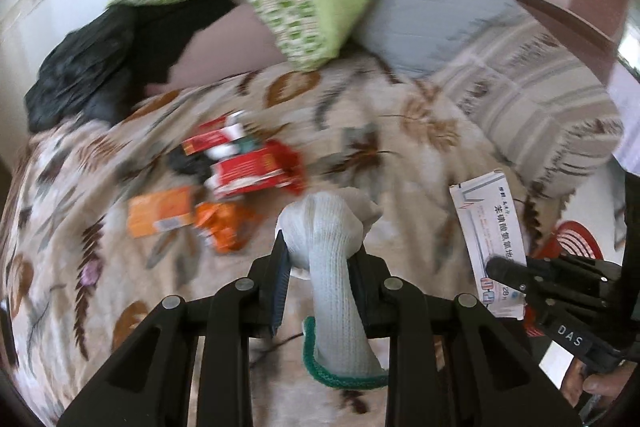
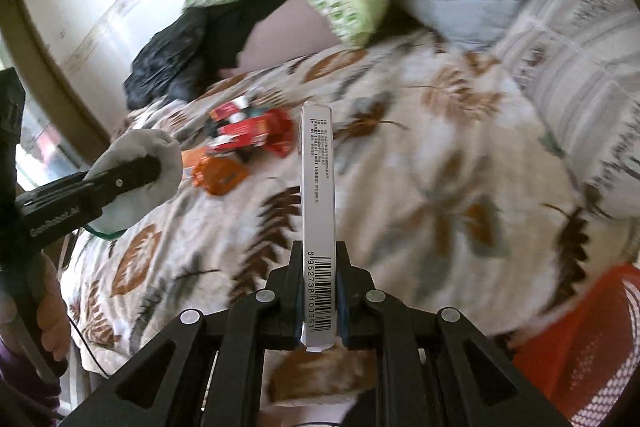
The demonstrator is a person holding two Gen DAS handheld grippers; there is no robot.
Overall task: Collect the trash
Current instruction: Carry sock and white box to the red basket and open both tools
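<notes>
My left gripper (image 1: pixel 320 255) clamps a white glove (image 1: pixel 332 227). My right gripper (image 2: pixel 319 267) pinches a slim white box (image 2: pixel 318 187). Red and orange wrappers (image 2: pixel 244 143) lie ahead on the bed (image 2: pixel 440 167).

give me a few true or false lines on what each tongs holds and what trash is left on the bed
1. The left tongs grip a white glove. True.
2. The right tongs are empty. False: they are shut on a slim white box with a barcode.
3. Red packets and orange packets lie on the bed. True.
4. The box lies flat on the quilt. False: it is lifted, held by one end.
5. A red basket shows at the bed's edge. True.
6. The glove has a blue cuff. False: the cuff is green.
</notes>
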